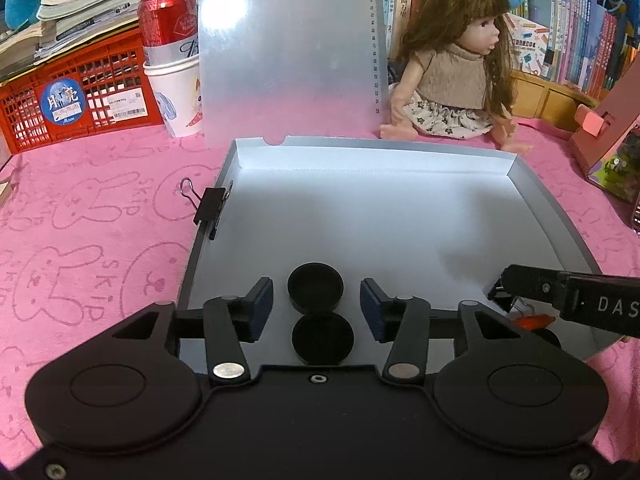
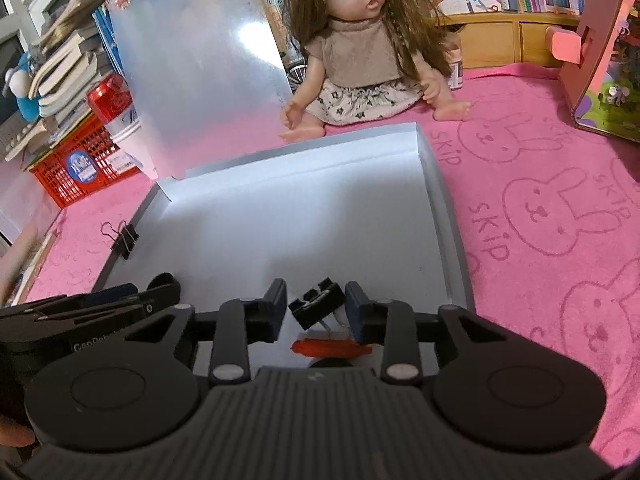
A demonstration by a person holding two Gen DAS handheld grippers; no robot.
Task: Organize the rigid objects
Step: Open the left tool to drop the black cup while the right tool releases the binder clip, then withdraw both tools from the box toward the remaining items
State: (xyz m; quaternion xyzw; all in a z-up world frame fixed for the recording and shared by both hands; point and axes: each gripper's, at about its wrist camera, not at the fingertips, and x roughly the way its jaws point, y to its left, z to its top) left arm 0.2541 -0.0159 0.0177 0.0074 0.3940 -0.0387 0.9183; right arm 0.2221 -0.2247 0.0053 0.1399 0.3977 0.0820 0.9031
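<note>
Left gripper [image 1: 316, 308]: jaws spread, nothing pinched. Two round black plastic caps [image 1: 315, 285] lie in shallow grey cardboard tray [image 1: 552, 216] on pink rabbit-print bench cloth [image 1: 80, 220], one straight ahead between pads, other nearer camera body.

Right gripper [image 2: 316, 312]: jaws spread, small black binder clip [image 2: 316, 306] lying tilted between pads, apparently not squeezed. Orange-red object [image 2: 326, 347] just below. Right arm nearer clip; left nearer caps.

Second black binder clip [image 1: 210, 204] sits on tray's left rim.
</note>
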